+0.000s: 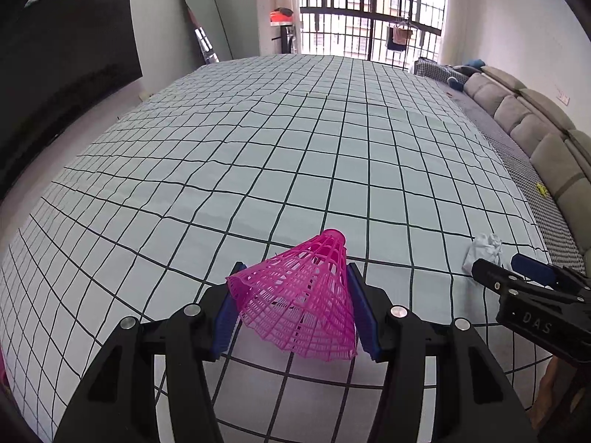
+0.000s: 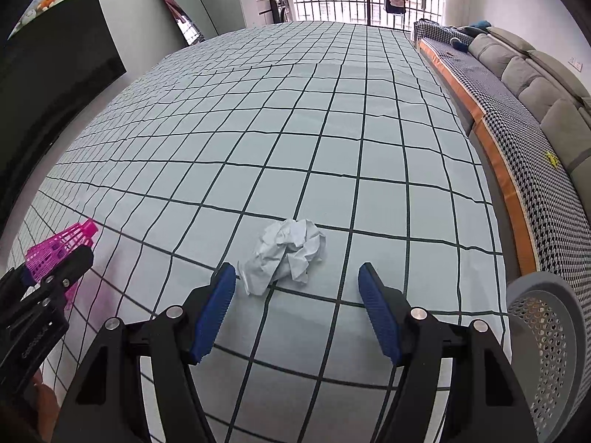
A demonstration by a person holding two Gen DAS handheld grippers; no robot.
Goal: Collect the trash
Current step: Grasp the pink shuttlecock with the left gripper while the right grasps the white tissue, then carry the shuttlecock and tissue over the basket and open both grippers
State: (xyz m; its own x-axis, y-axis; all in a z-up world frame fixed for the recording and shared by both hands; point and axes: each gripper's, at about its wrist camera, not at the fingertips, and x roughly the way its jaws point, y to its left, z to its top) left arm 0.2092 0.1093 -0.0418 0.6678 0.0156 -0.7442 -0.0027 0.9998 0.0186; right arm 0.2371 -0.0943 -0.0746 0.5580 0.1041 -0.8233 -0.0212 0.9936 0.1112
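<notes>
My left gripper [image 1: 295, 277] is shut on a pink plastic shuttlecock [image 1: 303, 302], held between its blue pads above the checked cloth. It also shows in the right wrist view [image 2: 62, 251] at the far left. A crumpled white paper ball [image 2: 286, 254] lies on the cloth just ahead of my right gripper [image 2: 297, 277], which is open and empty, its pads either side of the paper's near edge. The paper also shows in the left wrist view [image 1: 484, 251], beyond the right gripper [image 1: 517, 269].
A grey perforated bin [image 2: 546, 332] stands at the near right of the table. The table is covered in a pale checked cloth [image 2: 332, 129]. A grey sofa [image 2: 535, 74] runs along the right. A dark TV [image 1: 55, 74] is on the left.
</notes>
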